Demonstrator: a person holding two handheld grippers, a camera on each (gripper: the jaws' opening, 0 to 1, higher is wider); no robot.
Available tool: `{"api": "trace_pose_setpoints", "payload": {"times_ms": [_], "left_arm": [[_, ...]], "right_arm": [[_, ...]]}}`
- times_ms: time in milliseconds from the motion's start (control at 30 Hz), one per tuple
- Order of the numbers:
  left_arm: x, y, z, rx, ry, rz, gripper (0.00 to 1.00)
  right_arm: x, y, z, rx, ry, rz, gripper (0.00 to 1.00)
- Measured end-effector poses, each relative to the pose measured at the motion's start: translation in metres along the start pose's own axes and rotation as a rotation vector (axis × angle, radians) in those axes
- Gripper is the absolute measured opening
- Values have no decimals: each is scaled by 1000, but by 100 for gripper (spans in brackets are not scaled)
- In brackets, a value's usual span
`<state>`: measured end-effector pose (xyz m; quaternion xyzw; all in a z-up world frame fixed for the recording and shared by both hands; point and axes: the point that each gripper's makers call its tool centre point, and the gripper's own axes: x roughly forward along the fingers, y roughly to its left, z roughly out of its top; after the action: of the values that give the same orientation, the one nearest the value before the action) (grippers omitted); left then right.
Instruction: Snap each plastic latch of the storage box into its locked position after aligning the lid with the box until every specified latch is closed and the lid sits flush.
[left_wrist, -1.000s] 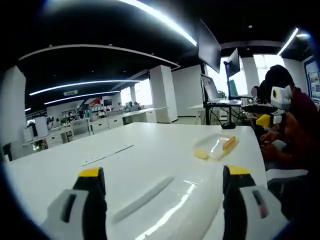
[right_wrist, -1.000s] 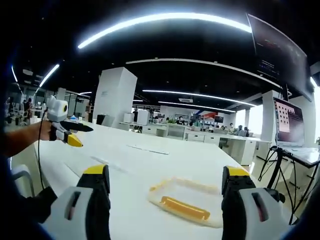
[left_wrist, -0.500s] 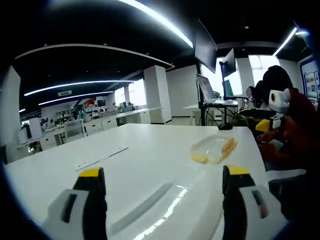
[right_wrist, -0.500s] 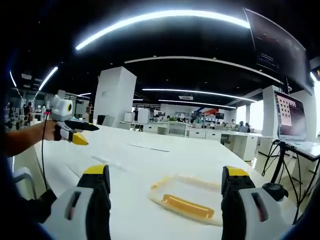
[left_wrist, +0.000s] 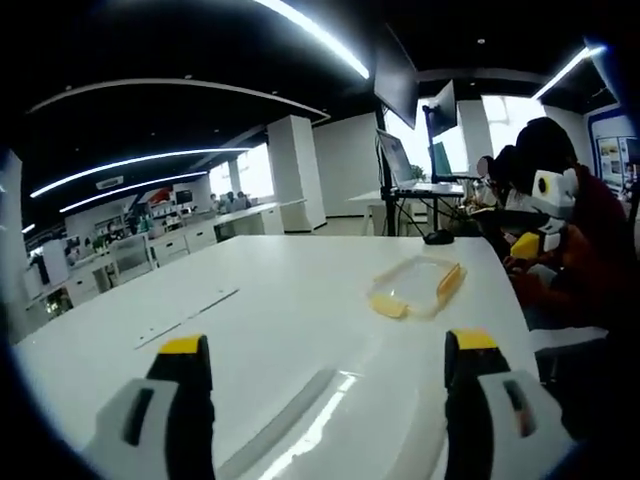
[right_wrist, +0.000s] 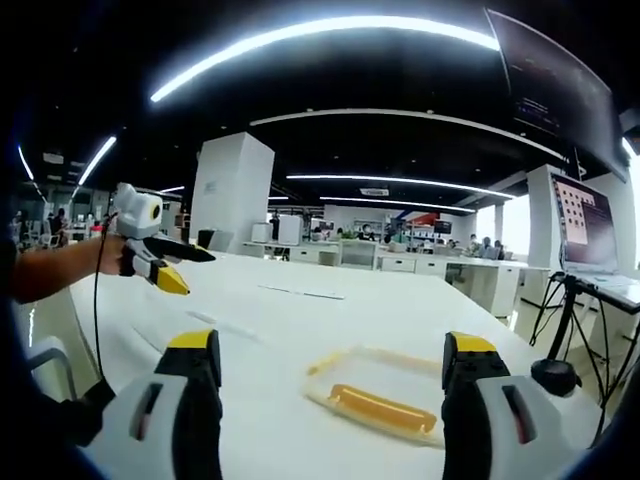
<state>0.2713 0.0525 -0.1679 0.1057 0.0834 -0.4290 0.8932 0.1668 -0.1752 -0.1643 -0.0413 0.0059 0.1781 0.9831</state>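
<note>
Storage box (right_wrist: 378, 398) looks light, rigid, slippery on surface (left_wrist: 290, 310); press yellow latches. Both tongs (left_wrist: 330, 400) (right_wrist: 330, 400) wide open, empty.

The left gripper (left_wrist: 320, 345) has two broad jaws, black on the inner faces with yellow tips, each in a grey-white shell with a dark slot; the right gripper (right_wrist: 325, 345) is built alike; seen from across, the left gripper's body is white with a black jaw, a yellow tip and a thin black cable (right_wrist: 97, 300) hanging down; the person's sleeve (left_wrist: 590, 270) is dark maroon.
</note>
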Motion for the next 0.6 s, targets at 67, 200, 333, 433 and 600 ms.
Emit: {"api": "trace_pose_setpoints", "payload": {"times_ms": [67,200,333,433,600], "left_arm": [[3,0,0,0,2,-7,97],[11,-1,-1,-7,16,-26,97],[20,-1,0,0,26,-42,97],[27,0,-3,-6,41,-55,97],[35,3,-2,-27,28,-69,97]], "right_arm": [[1,0,1,1,-4,2,92],[1,-1,1,4,-10,3,92],[0,-5,1,8,-14,-3,92],[-2,-10,1,10,-21,-12,91],[-2,-16,-2,20,-19,-21,91]]}}
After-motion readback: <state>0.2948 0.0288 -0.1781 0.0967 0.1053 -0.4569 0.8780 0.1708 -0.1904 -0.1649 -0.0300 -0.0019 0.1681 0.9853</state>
